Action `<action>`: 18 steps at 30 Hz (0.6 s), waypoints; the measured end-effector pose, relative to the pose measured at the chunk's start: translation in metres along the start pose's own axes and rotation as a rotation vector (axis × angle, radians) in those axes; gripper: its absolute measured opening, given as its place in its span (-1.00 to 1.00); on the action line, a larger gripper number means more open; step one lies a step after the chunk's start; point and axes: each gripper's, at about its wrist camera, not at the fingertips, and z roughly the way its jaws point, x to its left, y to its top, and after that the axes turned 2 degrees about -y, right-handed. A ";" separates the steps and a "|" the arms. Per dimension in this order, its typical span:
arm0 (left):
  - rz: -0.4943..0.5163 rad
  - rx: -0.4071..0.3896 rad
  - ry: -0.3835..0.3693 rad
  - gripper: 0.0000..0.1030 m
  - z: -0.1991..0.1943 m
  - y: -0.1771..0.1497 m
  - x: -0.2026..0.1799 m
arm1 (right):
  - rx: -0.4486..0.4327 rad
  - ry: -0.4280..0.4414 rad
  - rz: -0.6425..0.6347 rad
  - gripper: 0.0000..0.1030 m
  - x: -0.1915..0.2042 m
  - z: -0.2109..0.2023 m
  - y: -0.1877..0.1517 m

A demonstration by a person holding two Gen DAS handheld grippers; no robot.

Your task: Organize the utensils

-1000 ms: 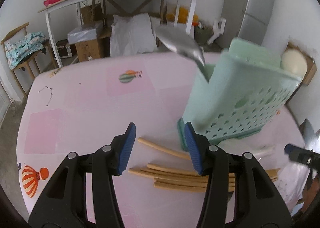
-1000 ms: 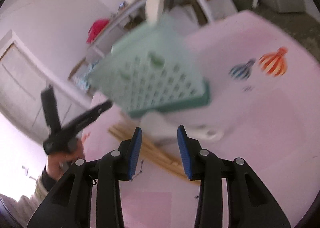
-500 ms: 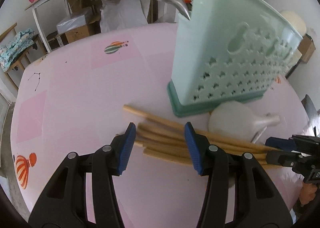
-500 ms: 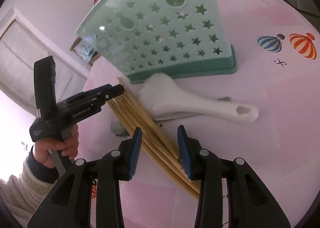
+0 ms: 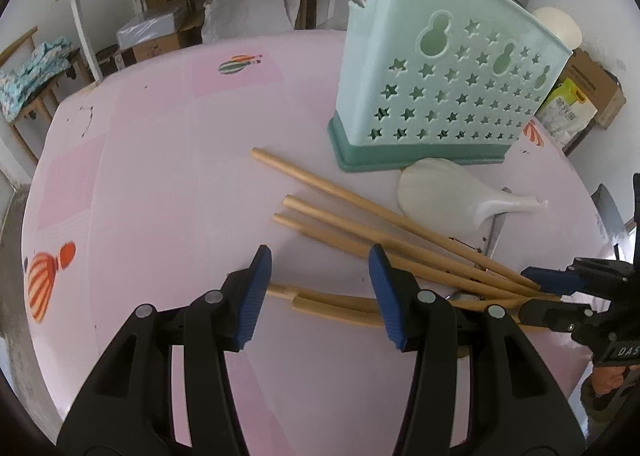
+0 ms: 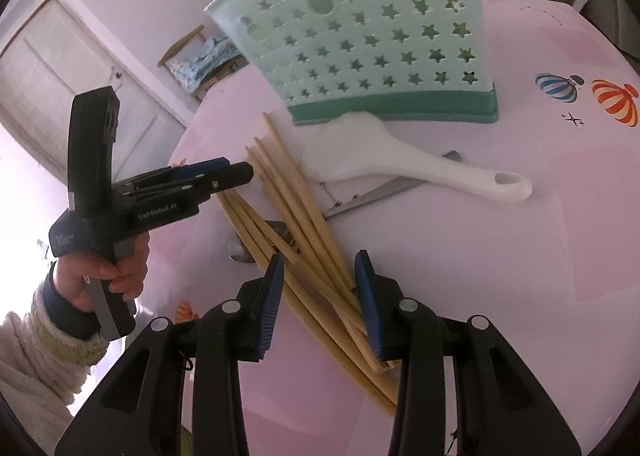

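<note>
Wooden chopsticks beside mint holder

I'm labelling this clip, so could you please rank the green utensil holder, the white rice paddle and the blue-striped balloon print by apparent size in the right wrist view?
1. Green utensil holder, clearly largest.
2. White rice paddle.
3. Blue-striped balloon print, smallest.
</note>
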 end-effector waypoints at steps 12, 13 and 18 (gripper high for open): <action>-0.051 -0.138 -0.044 -0.07 -0.043 -0.009 0.006 | -0.055 -0.016 0.013 -0.22 -0.012 -0.023 -0.013; -0.051 -0.147 -0.050 -0.07 -0.048 -0.010 0.005 | -0.064 -0.021 0.010 -0.22 -0.012 -0.027 -0.014; -0.030 -0.174 -0.096 -0.07 -0.069 -0.024 0.003 | -0.100 -0.062 -0.074 -0.09 0.000 -0.038 -0.021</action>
